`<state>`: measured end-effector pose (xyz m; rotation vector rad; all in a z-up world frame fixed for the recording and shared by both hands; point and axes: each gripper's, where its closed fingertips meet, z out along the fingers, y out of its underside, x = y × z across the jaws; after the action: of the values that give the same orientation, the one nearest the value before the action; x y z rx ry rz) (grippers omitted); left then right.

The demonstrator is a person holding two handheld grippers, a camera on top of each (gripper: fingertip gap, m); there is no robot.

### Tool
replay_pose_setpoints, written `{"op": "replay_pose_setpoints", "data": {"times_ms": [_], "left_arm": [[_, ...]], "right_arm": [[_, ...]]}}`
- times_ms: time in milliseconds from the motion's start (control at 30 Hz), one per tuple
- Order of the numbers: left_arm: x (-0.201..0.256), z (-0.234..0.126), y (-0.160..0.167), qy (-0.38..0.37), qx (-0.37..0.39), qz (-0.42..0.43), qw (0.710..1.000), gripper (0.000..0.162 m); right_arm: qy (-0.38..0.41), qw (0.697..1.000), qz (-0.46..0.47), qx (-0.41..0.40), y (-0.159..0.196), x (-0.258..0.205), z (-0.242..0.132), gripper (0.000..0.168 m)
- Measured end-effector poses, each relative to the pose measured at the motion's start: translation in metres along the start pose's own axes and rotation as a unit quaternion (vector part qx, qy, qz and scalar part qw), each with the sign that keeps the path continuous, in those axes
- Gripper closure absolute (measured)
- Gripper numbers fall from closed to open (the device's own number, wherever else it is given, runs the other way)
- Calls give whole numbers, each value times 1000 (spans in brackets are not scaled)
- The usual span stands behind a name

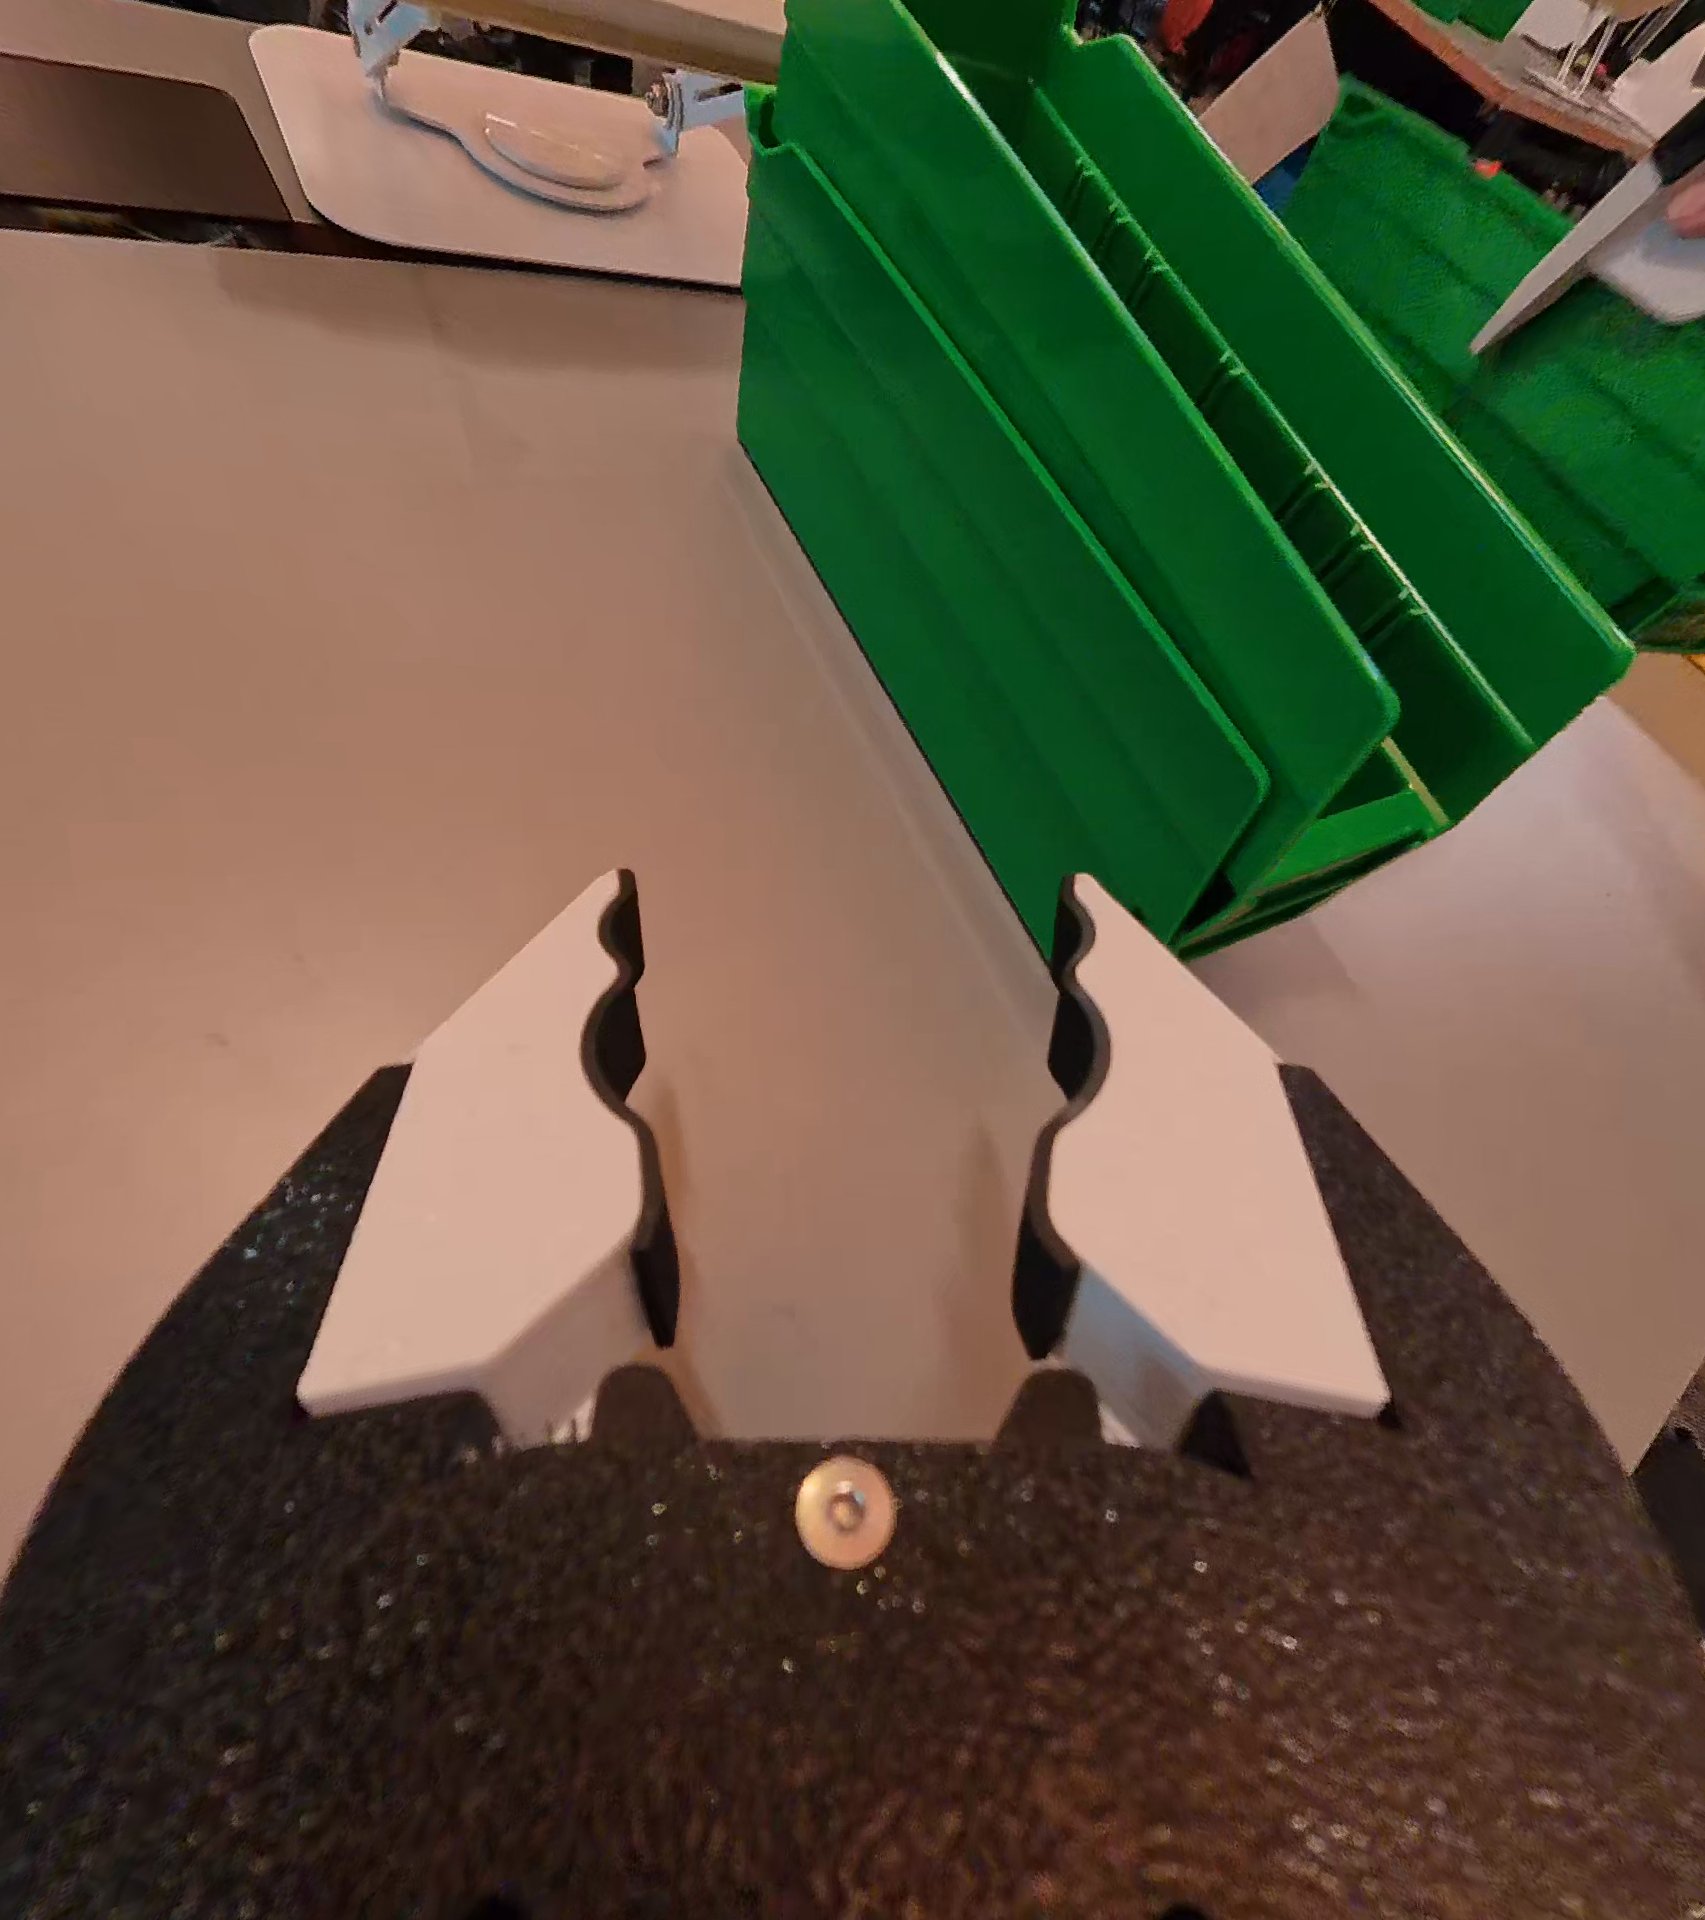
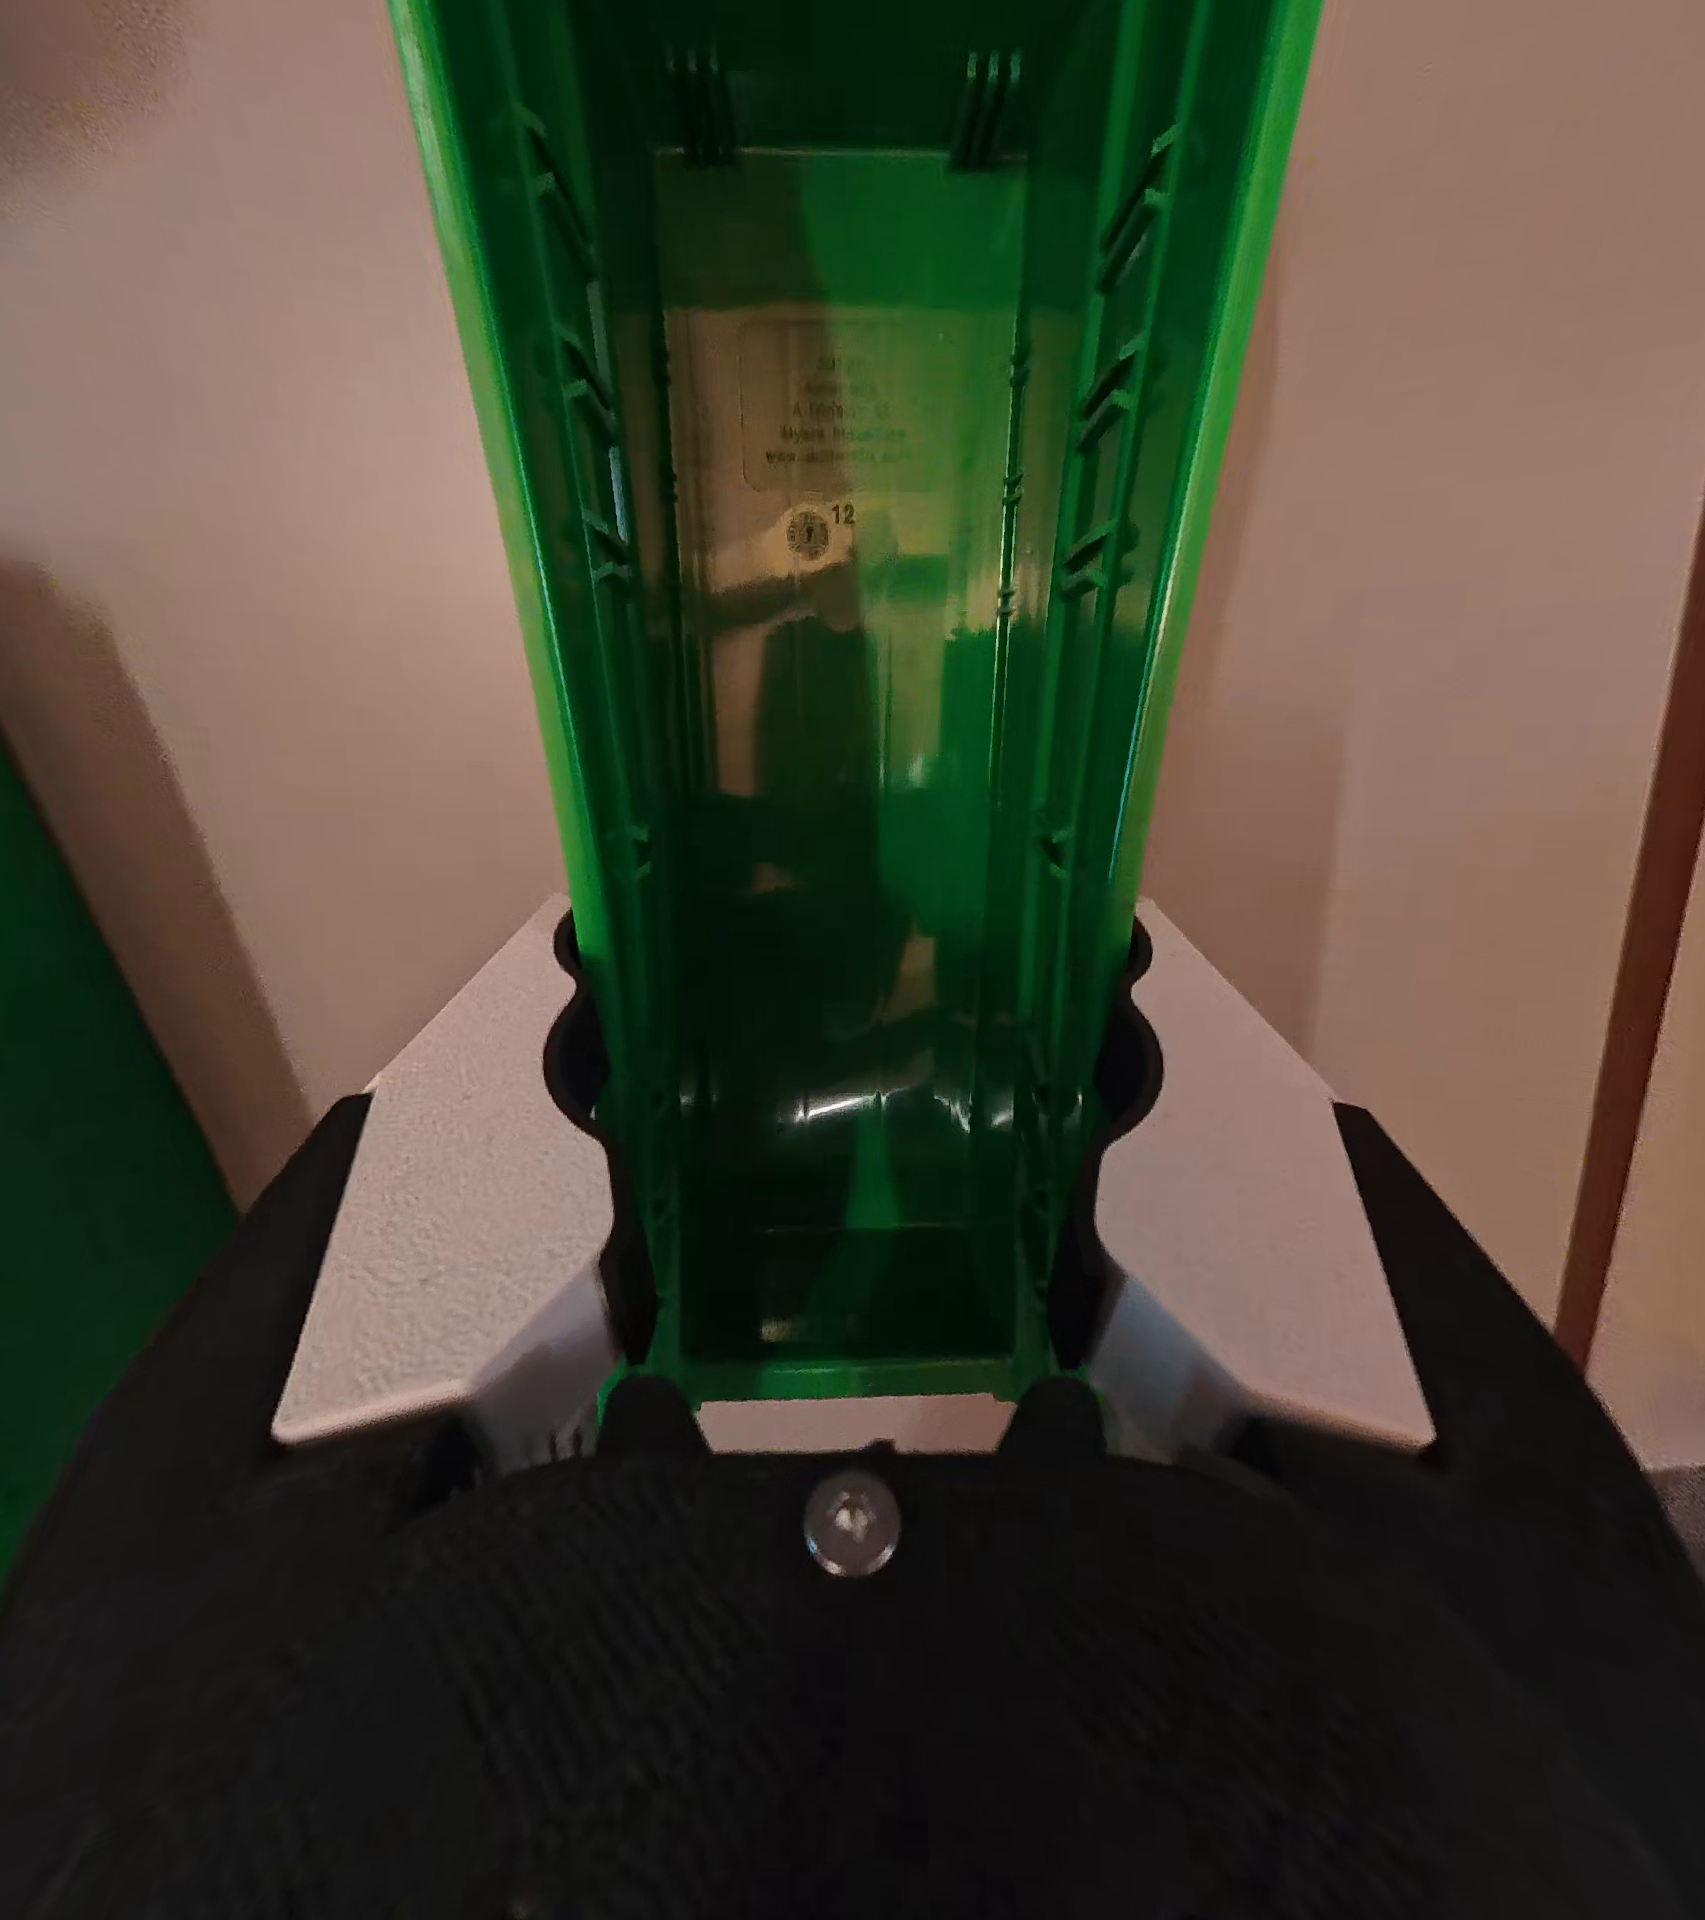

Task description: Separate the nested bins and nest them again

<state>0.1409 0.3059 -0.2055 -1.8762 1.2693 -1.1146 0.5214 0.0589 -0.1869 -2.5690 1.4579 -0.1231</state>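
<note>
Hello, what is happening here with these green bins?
A person works with two handheld grippers on a beige table. The right gripper is shut on a green bin, gripping its two side walls near one end. The left gripper is open and empty, above the table, beside the nested green bins. These nested green bins stand together on the table, not yet touched by the left gripper.

Beige table [image 1: 308,623], white tray [image 1: 515,229] behind.
</note>
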Motion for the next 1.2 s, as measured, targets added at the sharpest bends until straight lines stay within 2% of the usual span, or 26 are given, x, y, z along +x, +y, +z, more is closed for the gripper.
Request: {"op": "replay_pose_setpoints", "data": {"times_ms": [133, 300, 433, 533, 700, 800, 1000, 1200], "left_arm": [[-3, 0, 2, 6, -3, -11, 1000, 85], [0, -7, -6, 13, 8, -14, 1000, 85], [1, -14, -5, 8, -1, -2, 1000, 85], [3, -25, -11, 8, 12, -1, 1000, 85], [15, -47, -14, 34, 36, -16, 999, 86], [17, -51, -13, 41, 32, -12, 999, 86], [3, -56, -8, 37, 25, -22, 999, 86], [-4, -61, -13, 63, 40, -72, 995, 87]], "right_arm": [[-22, 999, 1, 28, -5, -27, -47, 72], [-78, 995, 5, 66, -4, -86, -112, 71], [-74, 992, -6, 104, 1, -130, -161, 69], [-68, 989, -21, 130, 12, -168, -181, 69], [-121, 986, -42, 105, 47, -247, -172, 69], [-129, 986, -48, 90, 52, -274, -164, 70], [-96, 990, -56, 89, 43, -277, -154, 69], [-114, 987, -18, 112, 48, -273, -131, 67]]}}
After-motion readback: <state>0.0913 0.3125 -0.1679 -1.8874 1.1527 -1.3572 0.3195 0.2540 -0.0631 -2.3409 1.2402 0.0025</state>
